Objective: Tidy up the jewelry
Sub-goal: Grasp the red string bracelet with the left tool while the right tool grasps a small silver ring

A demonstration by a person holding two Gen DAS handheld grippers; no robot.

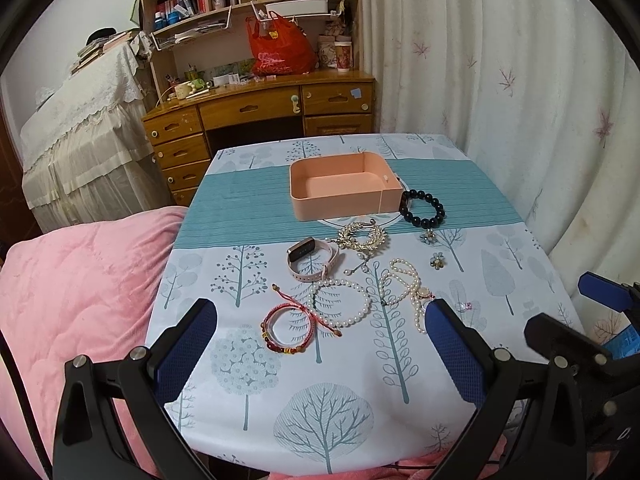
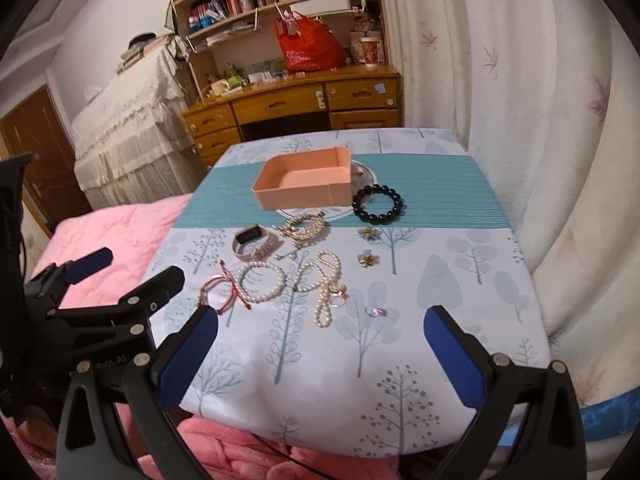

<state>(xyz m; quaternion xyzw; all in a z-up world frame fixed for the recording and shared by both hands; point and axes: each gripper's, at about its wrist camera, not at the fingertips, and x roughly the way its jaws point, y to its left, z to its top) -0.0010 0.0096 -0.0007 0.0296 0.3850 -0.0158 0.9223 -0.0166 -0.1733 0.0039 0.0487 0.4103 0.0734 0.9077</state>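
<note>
An empty pink box stands on the teal band of the table. Before it lie a black bead bracelet, a gold leaf piece, a pink smart band, a pearl bracelet, a pearl necklace, a red cord bracelet, two flower brooches and a small ring. My left gripper is open above the table's near edge. My right gripper is open too, to its right.
The table wears a tree-print cloth. A pink blanket lies to the left and below. White curtains hang on the right. A wooden desk with shelves and a red bag stands behind.
</note>
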